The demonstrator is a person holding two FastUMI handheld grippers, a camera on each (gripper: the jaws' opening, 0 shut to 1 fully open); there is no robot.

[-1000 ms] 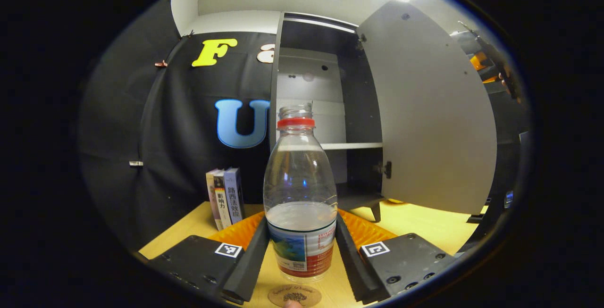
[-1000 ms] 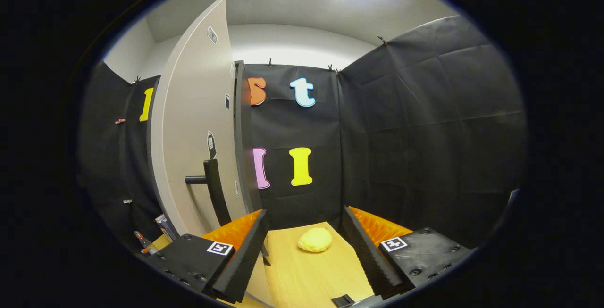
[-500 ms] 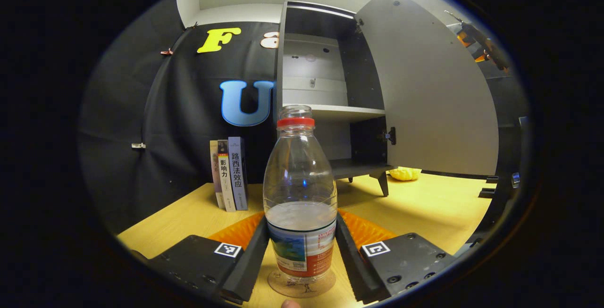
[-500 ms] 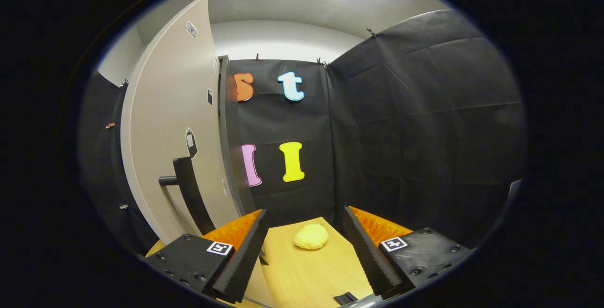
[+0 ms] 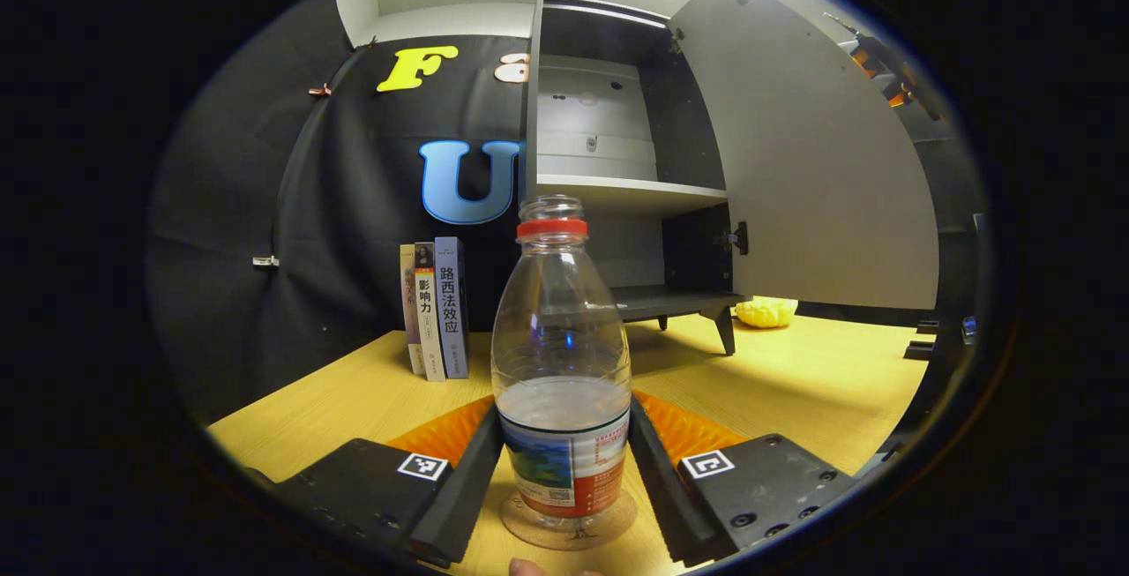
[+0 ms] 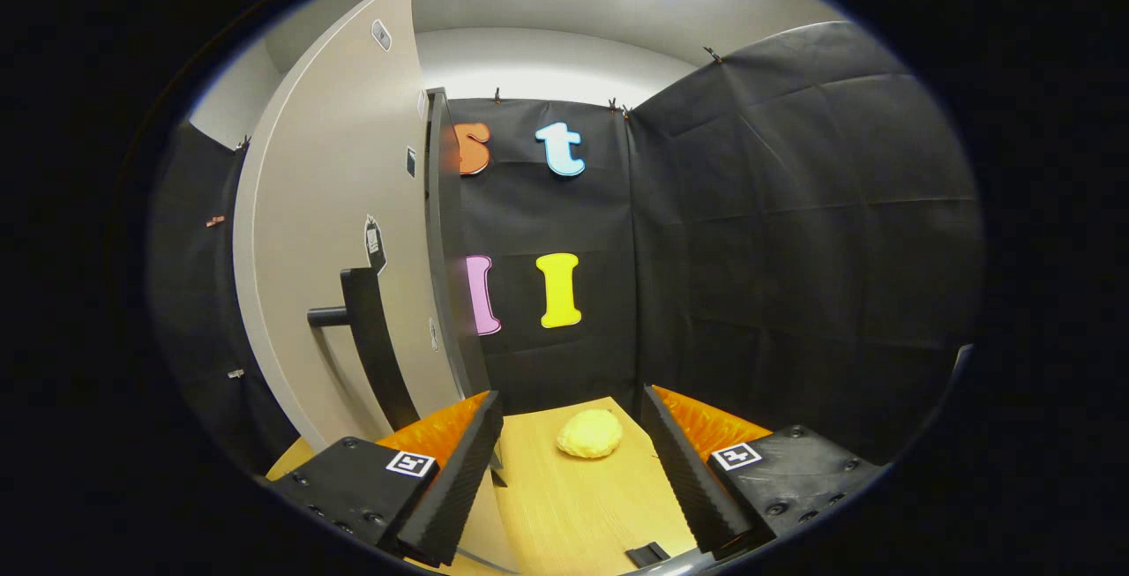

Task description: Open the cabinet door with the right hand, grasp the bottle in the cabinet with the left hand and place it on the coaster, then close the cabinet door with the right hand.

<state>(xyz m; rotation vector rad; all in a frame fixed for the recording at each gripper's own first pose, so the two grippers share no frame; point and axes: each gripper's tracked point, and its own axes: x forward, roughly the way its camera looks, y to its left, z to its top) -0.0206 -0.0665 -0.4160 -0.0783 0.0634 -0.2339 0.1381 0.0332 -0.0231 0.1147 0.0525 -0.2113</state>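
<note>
A clear plastic bottle [image 5: 561, 364] with a red neck ring and some water stands upright on a round wooden coaster [image 5: 569, 525] on the table. My left gripper [image 5: 564, 470] is shut on the bottle's lower body, both fingers pressing its sides. Behind it the grey cabinet [image 5: 609, 161] stands with its door [image 5: 820, 161] swung wide to the right. In the right gripper view the open door [image 6: 340, 232] with its dark bar handle [image 6: 375, 342] is to the left of my right gripper [image 6: 571, 470], which is open and holds nothing.
Three books [image 5: 434, 307] stand upright left of the cabinet. A yellow lumpy object [image 5: 766, 311] lies on the wooden table [image 5: 794, 391] under the door, and the same yellow object [image 6: 589, 433] sits ahead of my right gripper. A small dark clip [image 6: 648, 554] lies near the table edge.
My left gripper lowered the bottle onto the coaster, and the table now shows more broadly. The right gripper shifted slightly beside the door and stayed open.
</note>
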